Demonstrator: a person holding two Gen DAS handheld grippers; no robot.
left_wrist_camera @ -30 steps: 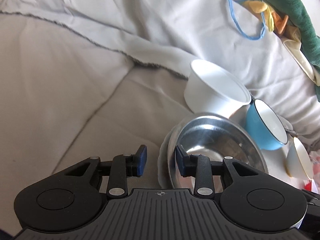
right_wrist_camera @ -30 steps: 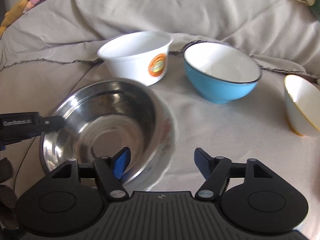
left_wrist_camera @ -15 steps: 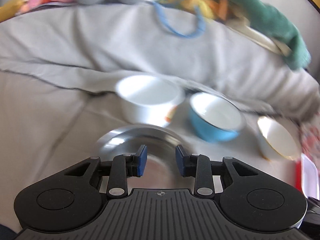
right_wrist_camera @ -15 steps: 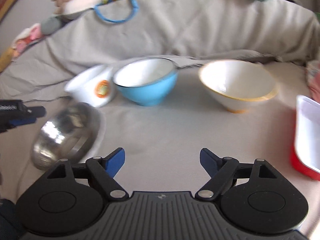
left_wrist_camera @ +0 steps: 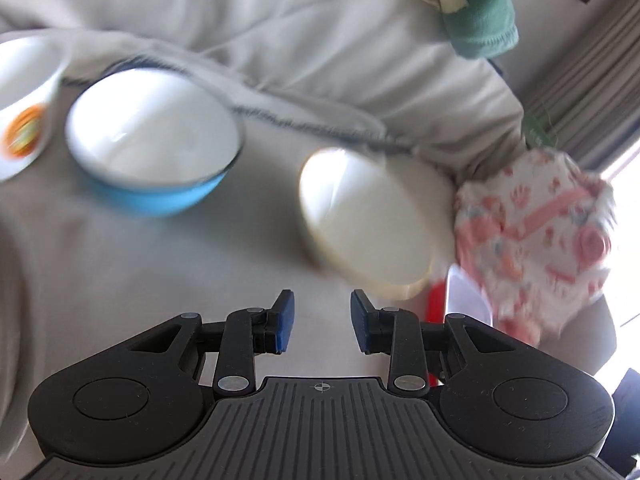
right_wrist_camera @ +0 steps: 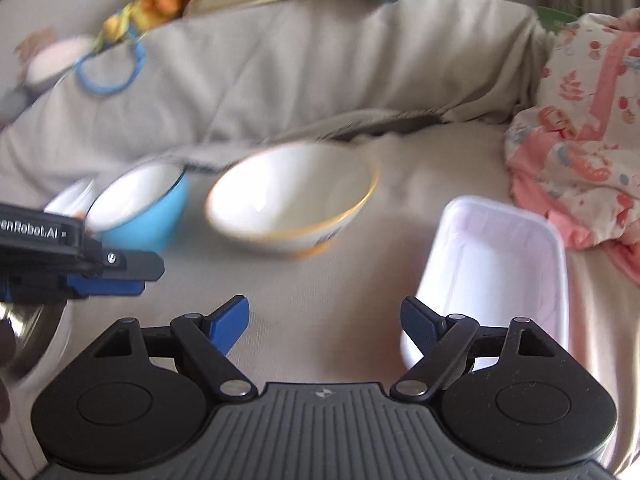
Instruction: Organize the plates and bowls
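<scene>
A blue bowl (left_wrist_camera: 156, 160) with a white inside sits on the bed sheet, with a white tub (left_wrist_camera: 22, 108) bearing an orange label to its left. A white bowl with a gold rim (left_wrist_camera: 368, 216) sits right of the blue one. My left gripper (left_wrist_camera: 319, 324) is open and empty, just short of the gold-rimmed bowl. In the right wrist view the gold-rimmed bowl (right_wrist_camera: 292, 196) is ahead, the blue bowl (right_wrist_camera: 140, 204) at left. My right gripper (right_wrist_camera: 325, 320) is wide open and empty. A steel bowl (right_wrist_camera: 28, 340) shows at the lower left edge.
A white rectangular container with a red base (right_wrist_camera: 500, 272) lies at the right, next to my right gripper's finger. Pink patterned cloth (right_wrist_camera: 580, 140) is bunched beyond it. A rumpled duvet (right_wrist_camera: 300, 60) with toys and a green cloth rises behind the bowls.
Both grippers swung right, away from the steel bowl. The gold-rimmed bowl and white container are now in front of them. The left gripper's jaws stand somewhat wider; the views are motion-blurred.
</scene>
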